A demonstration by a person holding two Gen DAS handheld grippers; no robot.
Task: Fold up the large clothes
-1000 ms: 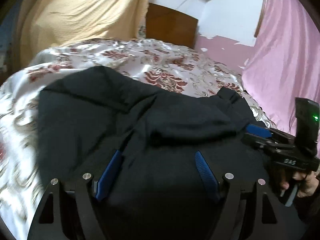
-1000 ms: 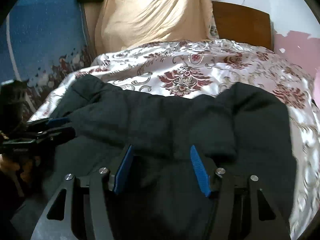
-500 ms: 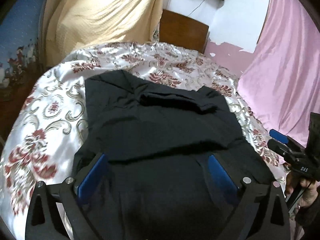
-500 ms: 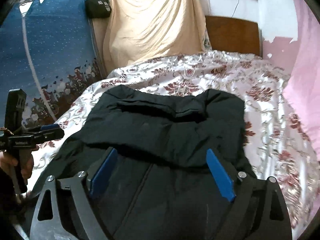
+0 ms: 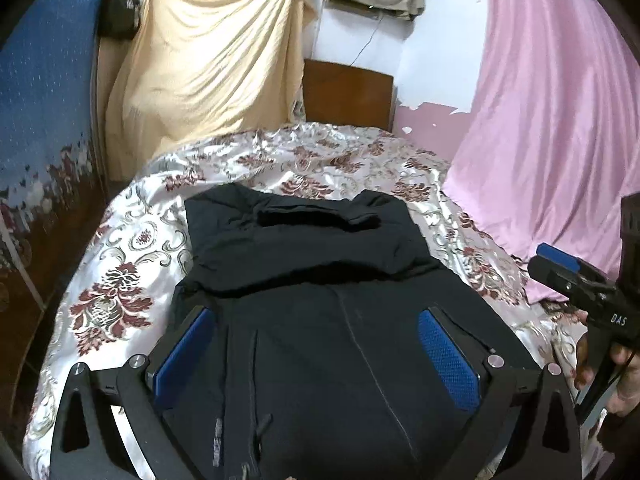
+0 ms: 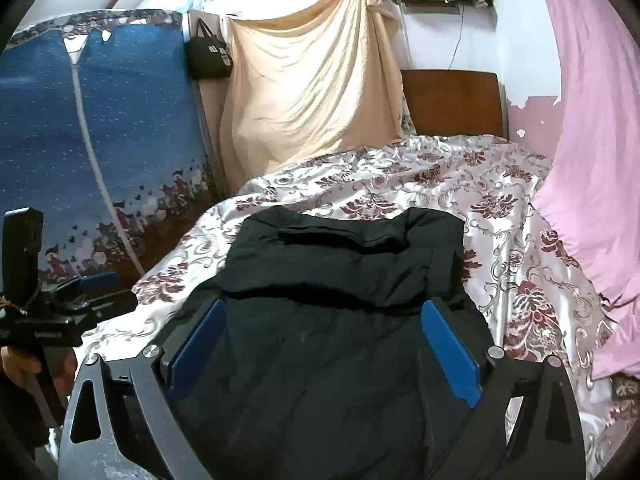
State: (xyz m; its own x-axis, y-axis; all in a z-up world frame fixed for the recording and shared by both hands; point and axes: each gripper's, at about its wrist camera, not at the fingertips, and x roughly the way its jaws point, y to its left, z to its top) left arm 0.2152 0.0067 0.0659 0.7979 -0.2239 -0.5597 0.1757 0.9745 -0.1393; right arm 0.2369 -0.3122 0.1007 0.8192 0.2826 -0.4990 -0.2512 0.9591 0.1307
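A large black garment (image 5: 320, 280) lies on the bed, its far part folded over toward me; it also shows in the right wrist view (image 6: 340, 280). My left gripper (image 5: 316, 320) is open, its blue pads wide apart above the near part of the garment, holding nothing. My right gripper (image 6: 324, 320) is open too, above the near part of the garment, empty. Each gripper shows in the other's view: the right one at the right edge (image 5: 560, 268), the left one at the left edge (image 6: 96, 288).
The bed has a floral satin cover (image 5: 120, 292). A wooden headboard (image 5: 346, 94) stands at the far end. A beige cloth (image 5: 208, 60) hangs behind, a pink curtain (image 5: 552, 120) on the right, a blue patterned panel (image 6: 100, 140) on the left.
Both grippers have opened wide and pulled back and up from the garment. The folded-over far part now lies released on the bed.
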